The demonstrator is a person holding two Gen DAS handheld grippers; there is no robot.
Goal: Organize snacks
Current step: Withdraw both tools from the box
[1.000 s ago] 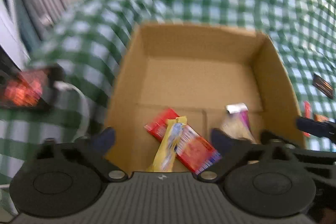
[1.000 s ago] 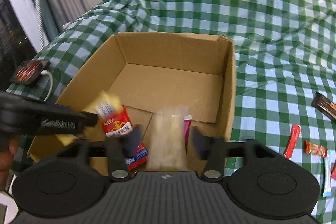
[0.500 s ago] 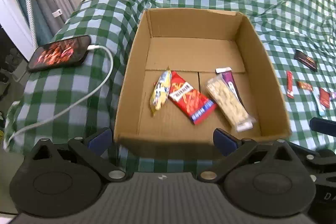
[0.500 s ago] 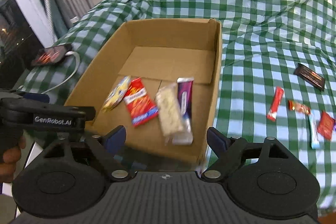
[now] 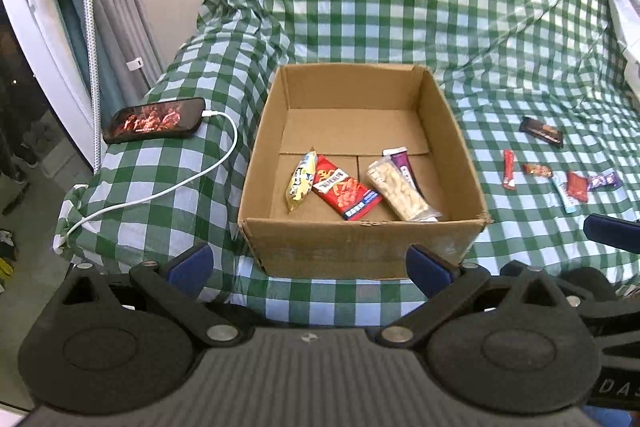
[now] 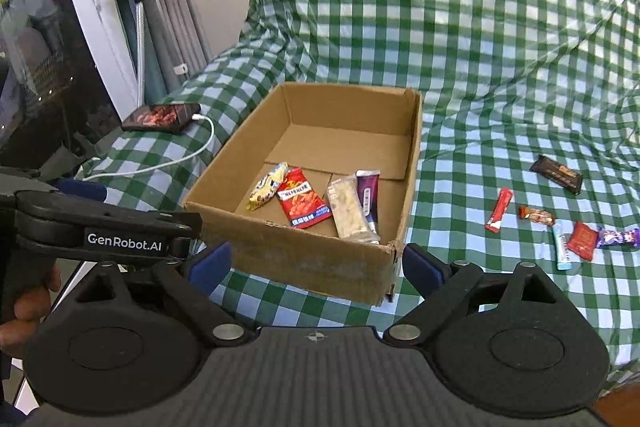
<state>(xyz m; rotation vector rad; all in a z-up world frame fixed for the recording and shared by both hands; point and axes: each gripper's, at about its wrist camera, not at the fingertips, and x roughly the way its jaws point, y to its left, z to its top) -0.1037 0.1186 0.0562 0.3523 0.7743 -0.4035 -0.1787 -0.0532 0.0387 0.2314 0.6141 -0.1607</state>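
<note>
Green-and-white checked cloth [image 5: 400, 7] is covering the whole surface, filling most of both views. Open brown cardboard box [image 5: 362, 247] is sitting on it at frame centre. Four snacks are lying on the box floor, near its front wall: yellow wrapped snack [image 5: 301, 175] at left, red flat snack packet [image 5: 345, 191] beside it, clear pack of pale nut bar [image 5: 402, 190] to the right, purple-and-white stick packet [image 5: 405, 167] partly under that pack.

Left tongs [image 5: 308, 263] are sitting low in the left wrist view, spread wide, nothing between the blue pads [image 5: 191, 263]. Right tongs [image 6: 316, 263] are low in the right wrist view, jaws opening, wide, empty.

Black phone with lit screen [image 5: 155, 119] is lying at centre left, white cable [image 5: 168, 191] plugged in.

Loose snacks are lying on the cloth at right, well apart from the box: dark brown bar [image 6: 557, 174], red stick [image 6: 499, 209], orange-brown candy [image 6: 537, 215], light blue stick [image 6: 561, 245], red square sachet [image 6: 583, 246], purple candy [image 6: 618, 238].
</note>
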